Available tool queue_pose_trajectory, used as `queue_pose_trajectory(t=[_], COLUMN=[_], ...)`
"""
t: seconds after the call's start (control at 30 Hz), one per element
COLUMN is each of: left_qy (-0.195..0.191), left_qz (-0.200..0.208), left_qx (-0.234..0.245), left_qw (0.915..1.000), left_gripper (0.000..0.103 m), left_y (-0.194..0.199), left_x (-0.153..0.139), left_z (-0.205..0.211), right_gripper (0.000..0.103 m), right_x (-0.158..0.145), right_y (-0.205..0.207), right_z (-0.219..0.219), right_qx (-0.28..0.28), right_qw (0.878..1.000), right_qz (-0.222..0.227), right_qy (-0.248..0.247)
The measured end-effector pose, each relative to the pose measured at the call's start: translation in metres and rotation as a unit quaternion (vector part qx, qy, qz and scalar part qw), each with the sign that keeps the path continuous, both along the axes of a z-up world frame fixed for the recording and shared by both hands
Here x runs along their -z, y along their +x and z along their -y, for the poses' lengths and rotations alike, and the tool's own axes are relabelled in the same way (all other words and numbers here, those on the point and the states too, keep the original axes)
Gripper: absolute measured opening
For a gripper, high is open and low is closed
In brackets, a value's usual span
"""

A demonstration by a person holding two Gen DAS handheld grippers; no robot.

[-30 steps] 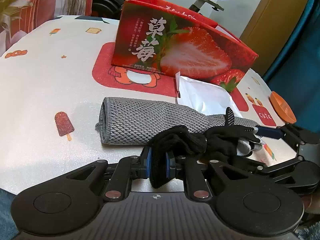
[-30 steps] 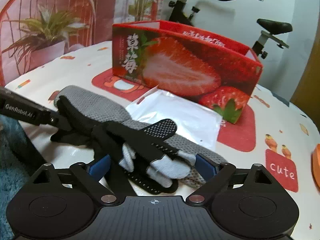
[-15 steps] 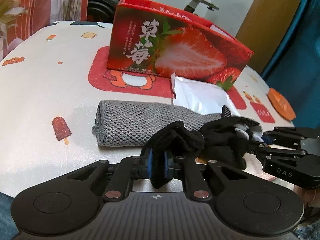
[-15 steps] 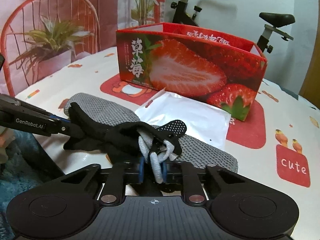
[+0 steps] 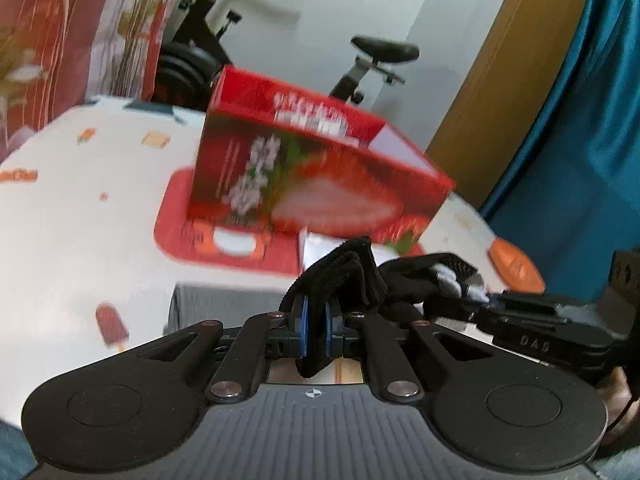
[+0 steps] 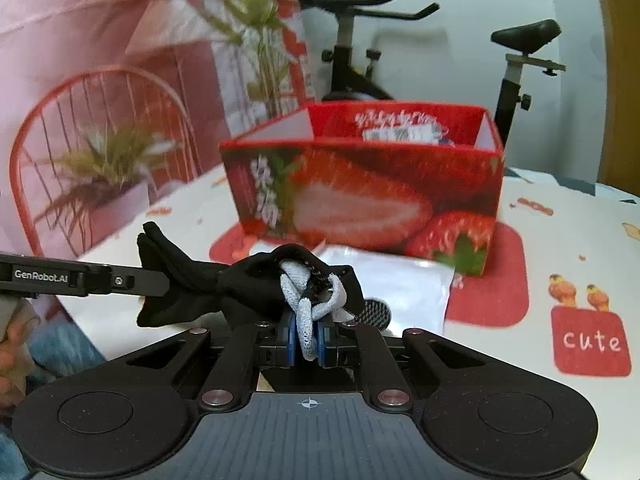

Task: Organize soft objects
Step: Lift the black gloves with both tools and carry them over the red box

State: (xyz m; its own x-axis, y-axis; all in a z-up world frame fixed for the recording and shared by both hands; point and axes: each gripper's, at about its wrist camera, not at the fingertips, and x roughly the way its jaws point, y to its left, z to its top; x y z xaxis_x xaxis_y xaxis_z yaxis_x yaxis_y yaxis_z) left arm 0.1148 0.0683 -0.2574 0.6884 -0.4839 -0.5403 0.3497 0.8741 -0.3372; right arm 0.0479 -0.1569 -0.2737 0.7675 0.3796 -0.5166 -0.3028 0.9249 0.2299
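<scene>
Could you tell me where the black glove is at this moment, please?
The black glove hangs between the two grippers, its cuff end pinched in the left gripper and its grey fingers in the right gripper, in front of the strawberry box.

A round table (image 6: 568, 240) stood in the near part of the room, covered with a white cloth printed with red squares, ice lollies and small cartoon figures. Beyond it, against a pale wall (image 5: 312, 8), stood a black exercise bike (image 6: 352, 40) with its saddle (image 6: 524, 34) to the right. At far left hung a pink and red curtain (image 6: 100, 20) printed with plants and a wire chair. A wooden door (image 5: 492, 72) and a teal curtain (image 5: 580, 152) filled the far right. The light was soft and even.
</scene>
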Motion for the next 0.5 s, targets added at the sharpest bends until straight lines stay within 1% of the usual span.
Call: queue_pose_trajectory(t=[0.07, 0.2, 0.3, 0.5], left_qy=[-0.004, 0.003, 0.0, -0.005], left_qz=[0.014, 0.041, 0.061, 0.104], left_qx=[-0.002, -0.008, -0.014, -0.011], left_qw=[0.9999, 0.9991, 0.998, 0.9945], left_gripper=[0.009, 0.009, 0.009, 0.009], left_y=[0.005, 0.018, 0.031, 0.052], left_x=[-0.01, -0.028, -0.044, -0.079], left_z=[0.002, 0.008, 0.013, 0.022], right_gripper=[0.009, 0.009, 0.009, 0.009], right_x=[-0.006, -0.02, -0.037, -0.072], right_y=[0.003, 0.014, 0.023, 0.044], right_z=[0.002, 0.001, 0.001, 0.011], right_qx=[0.004, 0.014, 0.018, 0.029], right_qw=[1.0, 0.999, 0.998, 0.995], right_qz=[0.01, 0.03, 0.055, 0.1], right_qy=[0.003, 0.002, -0.002, -0.008])
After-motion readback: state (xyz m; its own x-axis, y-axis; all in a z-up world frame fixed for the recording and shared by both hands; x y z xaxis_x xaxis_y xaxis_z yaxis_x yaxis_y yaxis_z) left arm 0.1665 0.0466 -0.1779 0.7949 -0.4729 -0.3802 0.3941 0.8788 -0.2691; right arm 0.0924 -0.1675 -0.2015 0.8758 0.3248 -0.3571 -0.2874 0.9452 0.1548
